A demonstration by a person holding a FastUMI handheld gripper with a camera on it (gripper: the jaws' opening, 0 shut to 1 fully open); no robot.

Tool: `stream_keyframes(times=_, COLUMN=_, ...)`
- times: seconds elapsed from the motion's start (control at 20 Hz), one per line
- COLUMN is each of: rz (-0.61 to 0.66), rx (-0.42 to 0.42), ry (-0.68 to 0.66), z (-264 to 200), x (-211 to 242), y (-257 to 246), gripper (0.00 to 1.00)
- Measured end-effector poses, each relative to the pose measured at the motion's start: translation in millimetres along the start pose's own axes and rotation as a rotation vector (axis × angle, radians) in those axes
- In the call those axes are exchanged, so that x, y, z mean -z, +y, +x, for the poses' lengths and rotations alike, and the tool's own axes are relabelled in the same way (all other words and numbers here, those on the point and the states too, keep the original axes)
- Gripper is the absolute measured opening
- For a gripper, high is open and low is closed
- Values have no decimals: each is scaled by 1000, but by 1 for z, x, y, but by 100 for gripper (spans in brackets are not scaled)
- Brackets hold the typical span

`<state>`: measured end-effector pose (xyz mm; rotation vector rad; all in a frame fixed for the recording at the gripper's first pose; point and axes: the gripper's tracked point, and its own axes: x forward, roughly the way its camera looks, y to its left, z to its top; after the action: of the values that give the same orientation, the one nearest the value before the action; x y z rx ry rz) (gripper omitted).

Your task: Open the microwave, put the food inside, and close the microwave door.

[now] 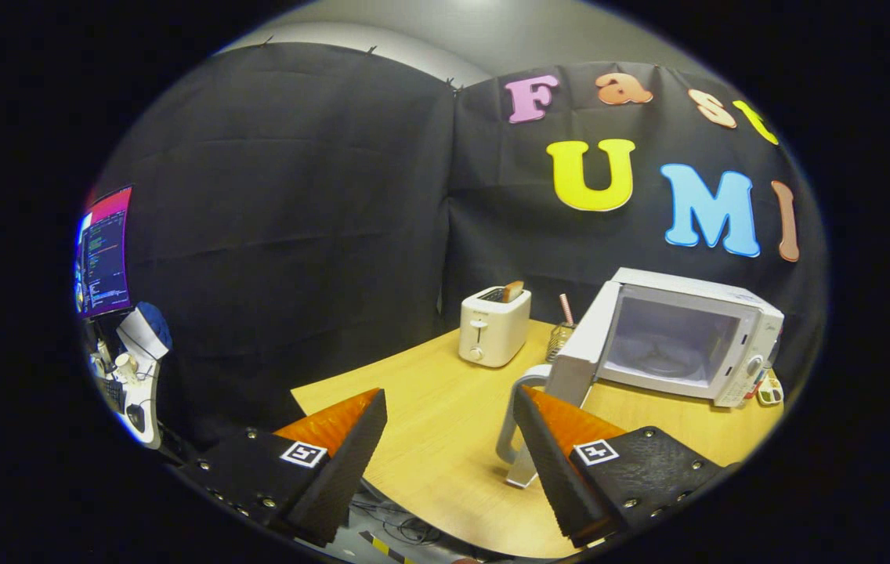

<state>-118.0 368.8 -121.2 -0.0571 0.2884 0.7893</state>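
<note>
Gripper (449, 439): fingers spread wide apart, nothing between them but bare tabletop; ridged pads face each other.
Table (445, 407): one pale wood-grain top; its near-left corner lies just beyond the left finger, and its near edge runs under both fingers.
Open room: a broad bare strip of tabletop runs from the fingers to the toaster.
Microwave (688, 337): one, white, box-shaped, on the far right of the table; its cavity is open, with a round turntable inside.
Microwave door (578, 352): swung open toward the left, standing edge-on; its curved grey handle (511, 427) sits just beside the right finger; whether they touch cannot be told.
Toaster (494, 325): one, white, rounded, left of the microwave at the far edge.
Toast (513, 291): one browned slice, upright in the toaster's slot.
Cup (560, 337): one small holder with a pink stick, between toaster and door.
Monitor (104, 251): one lit screen, far left, off the table.
</note>
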Motion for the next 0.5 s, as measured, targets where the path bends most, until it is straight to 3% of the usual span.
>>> stream_keyframes(times=0.3, rz=30, rx=174, ry=-47, z=-27, x=-23, y=-74, gripper=99)
stream_keyframes(times=0.5, rz=74, rx=273, ry=10, z=-34, x=-11, y=-119, gripper=99)
